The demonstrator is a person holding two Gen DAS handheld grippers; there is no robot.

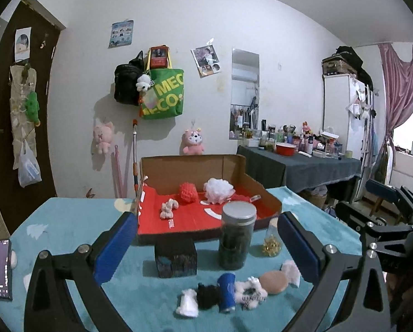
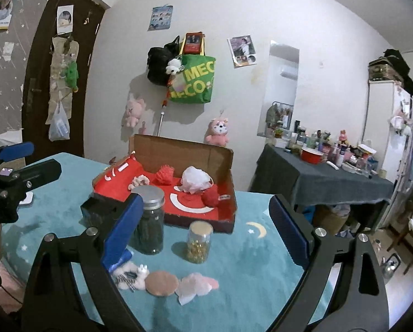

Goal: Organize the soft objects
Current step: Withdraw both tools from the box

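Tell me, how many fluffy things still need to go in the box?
Done: a white puff, red ball and small pink piece lie in the red box. In hand: nothing; left claw and right claw are open. Left: the row of soft bits near the tan pad.

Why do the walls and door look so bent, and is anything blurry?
Both wrist views come through fisheye lenses, so the door and walls bow toward dark corners. In the left wrist view the nearby soft items, like the tan pad, are slightly out of focus. In the right wrist view the jar casts a soft shadow.
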